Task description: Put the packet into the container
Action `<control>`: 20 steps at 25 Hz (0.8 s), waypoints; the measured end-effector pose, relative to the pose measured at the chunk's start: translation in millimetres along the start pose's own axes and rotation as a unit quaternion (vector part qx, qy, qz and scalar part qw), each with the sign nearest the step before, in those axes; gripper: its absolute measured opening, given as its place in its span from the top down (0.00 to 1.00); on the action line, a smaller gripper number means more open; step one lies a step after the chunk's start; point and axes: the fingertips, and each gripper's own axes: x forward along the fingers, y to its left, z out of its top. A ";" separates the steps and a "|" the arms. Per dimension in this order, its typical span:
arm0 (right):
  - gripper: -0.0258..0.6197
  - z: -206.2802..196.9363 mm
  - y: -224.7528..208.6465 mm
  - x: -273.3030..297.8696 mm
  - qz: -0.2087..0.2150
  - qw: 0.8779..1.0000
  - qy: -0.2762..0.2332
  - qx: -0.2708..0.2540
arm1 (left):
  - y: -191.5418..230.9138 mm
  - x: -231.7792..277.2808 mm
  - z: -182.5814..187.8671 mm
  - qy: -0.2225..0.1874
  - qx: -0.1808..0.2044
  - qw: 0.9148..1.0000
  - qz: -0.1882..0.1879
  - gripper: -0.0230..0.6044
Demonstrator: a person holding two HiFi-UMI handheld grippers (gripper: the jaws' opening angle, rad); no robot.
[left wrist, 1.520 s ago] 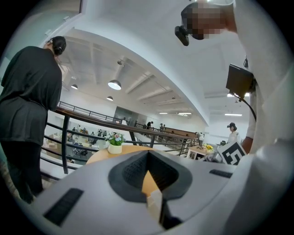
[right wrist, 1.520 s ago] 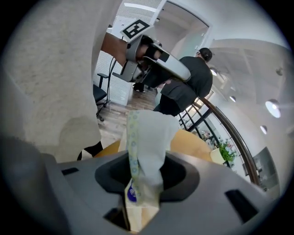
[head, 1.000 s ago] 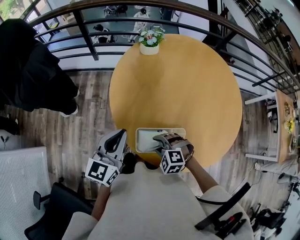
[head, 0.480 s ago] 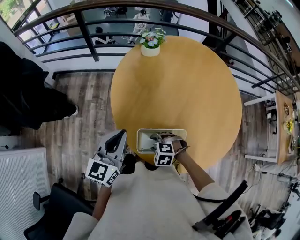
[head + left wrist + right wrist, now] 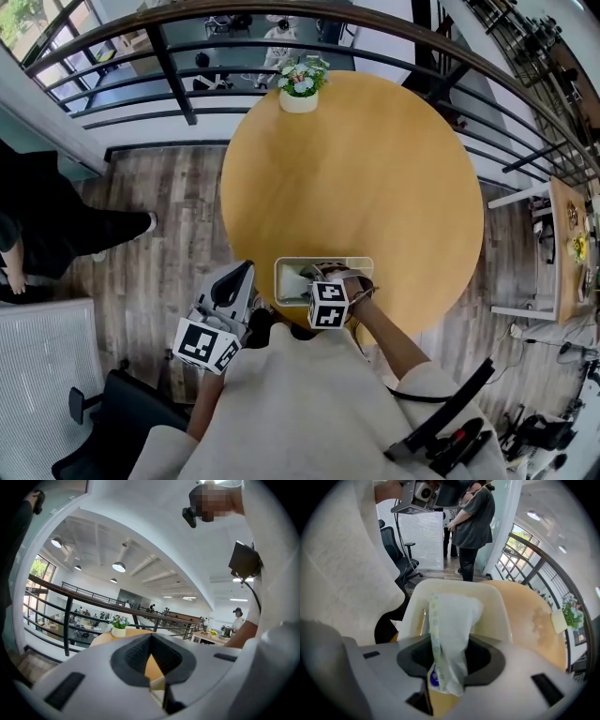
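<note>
My right tool (image 5: 450, 657) is clamped on the packet (image 5: 451, 625), with both pads pressed against its sides. The packet is white and soft, with a seam strip down 1 edge and a small blue mark near the gripped end. It sticks out past the jaws, and its free end hangs inside the white container (image 5: 499, 609). I cannot tell whether that end touches the container's floor.

From the head view, the container (image 5: 361, 264) sits on the round wooden tabletop (image 5: 375, 169), right at the edge nearest me. My right tool (image 5: 325, 279) points steeply down into it, its marker cube facing up at the camera.

My left tool (image 5: 244, 272) is off the tabletop's left edge, just beside the container and held roughly level. Its own view shows the jaws (image 5: 150, 641) closed tip to tip with nothing between them, only a sliver of tabletop visible through the gap behind the tips.

At the far edge of the tabletop stands 1 small white flowerpot (image 5: 299, 94) with pale blooms, close to the dark railing (image 5: 173, 66). A person in dark clothing (image 5: 47, 220) stands on the wood floor at the left.
</note>
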 end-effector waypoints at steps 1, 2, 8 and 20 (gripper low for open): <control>0.72 0.0 -0.1 -0.2 0.002 1.000 -0.001 0.000 | -0.8 0.6 -0.1 0.001 0.001 1.000 -0.002 0.96; 0.72 -0.1 0.0 -0.4 0.004 1.000 -0.001 0.001 | -1.5 1.0 -0.4 0.003 0.002 1.000 -0.003 0.96; 0.68 0.5 -3.8 -5.3 0.010 1.000 -0.005 0.015 | -5.0 2.7 0.3 0.003 0.005 1.000 -0.007 0.96; 0.57 20.5 -27.7 -68.1 -0.025 0.988 -0.108 0.111 | -9.5 8.7 2.5 -0.002 0.007 1.000 -0.018 0.96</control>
